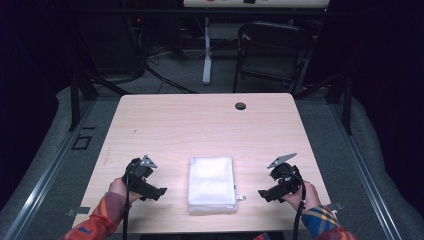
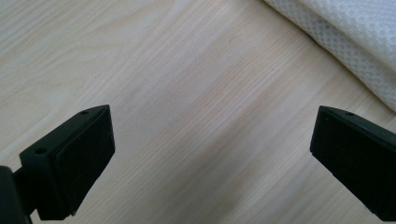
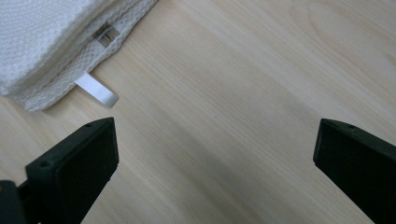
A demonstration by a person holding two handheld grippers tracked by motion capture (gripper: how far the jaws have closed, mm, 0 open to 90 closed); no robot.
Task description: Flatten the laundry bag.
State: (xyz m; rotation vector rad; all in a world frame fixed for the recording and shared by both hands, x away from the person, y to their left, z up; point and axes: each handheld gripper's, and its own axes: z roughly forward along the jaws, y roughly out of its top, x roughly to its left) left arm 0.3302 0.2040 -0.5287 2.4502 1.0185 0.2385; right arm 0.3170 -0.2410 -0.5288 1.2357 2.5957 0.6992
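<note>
The left hand-held gripper (image 1: 161,190) is hovering low over the desk (image 1: 200,125) with its jaws standing wide apart and nothing between them. In the left gripper view its two black jaws are framing bare wood, and the pouch (image 2: 355,37) is lying ahead of them and off to the right, apart from both jaws.

The right hand-held gripper (image 1: 262,194) is also being held open, jaws spread and empty, pointing toward the left hand-held gripper across the pouch (image 1: 212,184). In the right gripper view the pouch (image 3: 51,42) is sitting ahead and to the left of the jaws; a small white tab (image 3: 96,89) is sticking out from its near edge, just beyond the left jaw tip and not touching it. A small grey label (image 3: 105,34) is showing on the mesh edge a little farther out.

The pouch, a white mesh one lying flat, is resting on the desk between the two hand-held grippers, near each and touched by neither. A person's hands (image 1: 120,191) are gripping both tools, with patterned sleeves (image 1: 97,225) showing behind them. Far ahead of both hand-held grippers, a dark round grommet (image 1: 240,106) is sitting near the desk's far edge, and a black chair (image 1: 272,50) is standing on the floor beyond it.
</note>
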